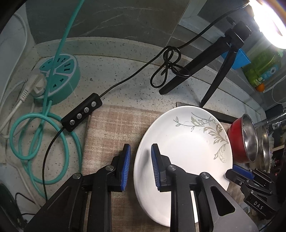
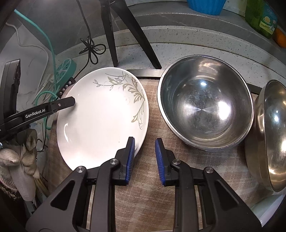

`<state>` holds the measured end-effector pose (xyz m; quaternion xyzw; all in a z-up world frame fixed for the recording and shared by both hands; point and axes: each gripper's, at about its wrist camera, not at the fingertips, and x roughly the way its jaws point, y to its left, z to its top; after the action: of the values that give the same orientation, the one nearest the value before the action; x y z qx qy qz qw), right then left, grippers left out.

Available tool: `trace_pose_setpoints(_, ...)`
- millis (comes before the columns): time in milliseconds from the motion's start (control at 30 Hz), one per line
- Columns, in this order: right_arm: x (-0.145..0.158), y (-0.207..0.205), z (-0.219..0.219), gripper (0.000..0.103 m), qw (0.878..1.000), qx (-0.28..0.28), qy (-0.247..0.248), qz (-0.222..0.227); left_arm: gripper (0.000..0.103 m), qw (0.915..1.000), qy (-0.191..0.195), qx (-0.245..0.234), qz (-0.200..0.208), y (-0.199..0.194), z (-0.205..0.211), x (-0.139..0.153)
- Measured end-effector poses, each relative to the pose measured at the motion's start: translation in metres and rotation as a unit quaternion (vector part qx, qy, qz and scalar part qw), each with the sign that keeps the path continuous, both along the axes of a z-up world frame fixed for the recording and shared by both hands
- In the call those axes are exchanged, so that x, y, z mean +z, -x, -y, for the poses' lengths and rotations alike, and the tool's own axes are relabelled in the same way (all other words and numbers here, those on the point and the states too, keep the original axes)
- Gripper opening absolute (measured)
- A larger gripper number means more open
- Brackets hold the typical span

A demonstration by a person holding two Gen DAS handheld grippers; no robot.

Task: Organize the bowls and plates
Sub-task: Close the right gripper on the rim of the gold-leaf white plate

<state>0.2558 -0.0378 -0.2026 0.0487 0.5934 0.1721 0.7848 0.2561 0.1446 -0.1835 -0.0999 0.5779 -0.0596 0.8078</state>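
A white plate with a grey leaf pattern (image 1: 185, 142) (image 2: 101, 116) lies on a checked cloth (image 1: 107, 128) (image 2: 152, 178). My left gripper (image 1: 140, 166) is open and straddles the plate's left rim, one finger over the plate, one over the cloth; it also shows in the right wrist view (image 2: 71, 101). My right gripper (image 2: 144, 160) is open and empty at the plate's right rim; its tip shows in the left wrist view (image 1: 234, 171). A steel bowl with a red outside (image 1: 244, 139) (image 2: 205, 103) sits right of the plate. A second steel bowl (image 2: 271, 139) stands tilted on edge further right.
A black tripod (image 1: 214, 71) stands behind the plate with a black cable and remote (image 1: 82, 112). A teal power strip (image 1: 59, 75) and teal cord (image 1: 35, 135) lie at the left. A green bottle (image 2: 261, 16) and blue cup (image 2: 205, 5) stand on the back ledge.
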Motion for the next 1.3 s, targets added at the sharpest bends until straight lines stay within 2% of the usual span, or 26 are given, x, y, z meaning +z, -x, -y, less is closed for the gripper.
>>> trace_pose_setpoints(167, 0.000, -0.002, -0.006, 0.012, 1.000, 0.011, -0.004, -0.004, 0.014, 1.0000, -0.006, -0.003, -0.003, -0.004, 0.006, -0.006)
trace_pose_setpoints(300, 0.000, -0.001, -0.011, 0.012, 1.000, 0.017, 0.007, -0.002, 0.014, 1.0000, -0.003, 0.003, -0.004, -0.003, 0.004, -0.007)
trace_pose_setpoints(700, 0.003, 0.006, -0.007, 0.011, 0.999, 0.032, -0.005, -0.010, 0.014, 0.9997, -0.006, 0.024, 0.001, 0.017, 0.004, 0.001)
trace_pose_setpoints(1067, 0.009, 0.032, -0.001, 0.011, 0.997, 0.071, -0.010, -0.002, 0.014, 0.9986, 0.000, 0.052, 0.013, 0.062, 0.004, 0.015)
trace_pose_setpoints(1300, 0.021, 0.051, 0.011, 0.011, 0.995, 0.095, -0.019, 0.011, 0.014, 0.9970, -0.006, 0.072, 0.029, 0.096, 0.013, 0.033)
